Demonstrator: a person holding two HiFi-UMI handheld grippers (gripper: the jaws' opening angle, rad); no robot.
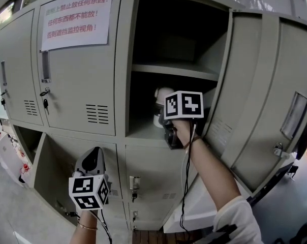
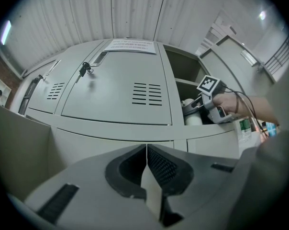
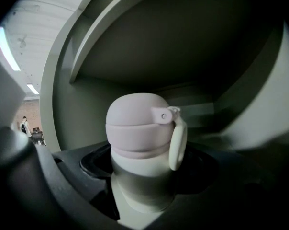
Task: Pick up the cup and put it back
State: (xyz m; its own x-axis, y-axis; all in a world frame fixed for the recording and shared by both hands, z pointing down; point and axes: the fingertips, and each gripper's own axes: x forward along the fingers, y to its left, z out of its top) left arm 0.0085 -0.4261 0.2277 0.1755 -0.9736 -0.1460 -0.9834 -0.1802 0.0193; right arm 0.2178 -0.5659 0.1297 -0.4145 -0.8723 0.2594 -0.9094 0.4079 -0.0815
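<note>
We're at the grey locker [image 1: 82, 85] now, its door [image 1: 260, 100] swung wide to the right. Our right gripper [image 3: 142, 195] reaches into the open compartment, under the inner shelf [image 1: 174, 71]. There's the cup [image 3: 142, 143], standing upright on the compartment floor, pale body with a rounded pinkish lid [image 3: 135, 123] and a white loop strap [image 3: 178, 140] hanging down its right side. From the right gripper view we see the jaws standing wide, one on each side of the cup's lower body and snug against it, so it looks like they have hold of it. It sits low between them, with the lid well clear above.

Down on our left, the left gripper [image 2: 147, 152] hangs in front of the lower lockers, well apart from the cup. Its jaws are pressed together with nothing between them.

Up top, a paper notice [image 1: 76, 18] with red print is stuck on the closed door beside the open compartment, and a key [image 1: 45, 103] dangles from its lock.
</note>
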